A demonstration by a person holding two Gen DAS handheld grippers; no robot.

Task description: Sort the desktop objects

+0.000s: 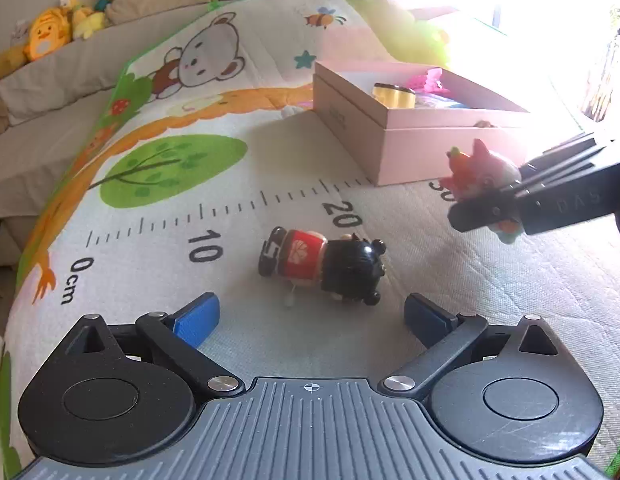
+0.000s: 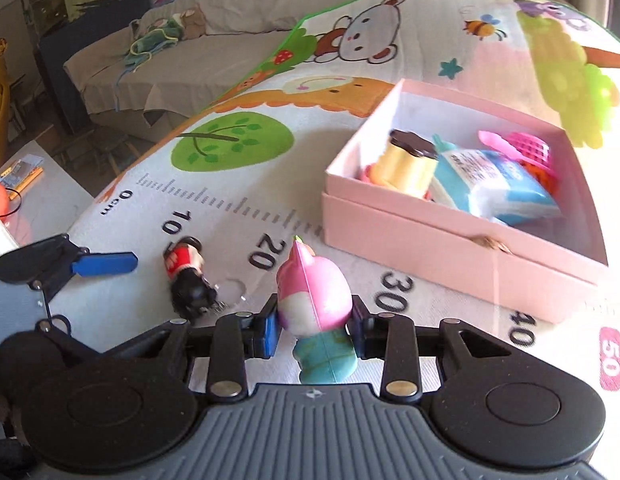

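Left gripper (image 1: pixel 310 318): bottom centre of the left wrist view, tilted down at the mat (image 1: pixel 449 280), blue pads (image 1: pixel 196 320) spread wide, nothing between them.

Doll (image 1: pixel 323 268): lies on its side on the mat just ahead of the left gripper, between the printed "10" and "20". Long axis runs left to right in that view, black head to the right, red body to the left.

Right gripper (image 2: pixel 314 330): lower centre of the right wrist view, angled down, clenched on the pink toy (image 2: pixel 313 304). In the left wrist view it enters from the right edge, "DAS" legible on its black body, the toy held clear above the mat.

Pink toy: upright between the pads, pointed ears away from the camera, teal base toward it.

Box (image 2: pixel 449 248): pink, open, right half of the right wrist view, on the mat beyond the "30" and "40". It holds a yellow jar, a blue packet with unreadable print, and pink items.

Mat print: ruler "0cm, 10, 20, 30, 40, 50".
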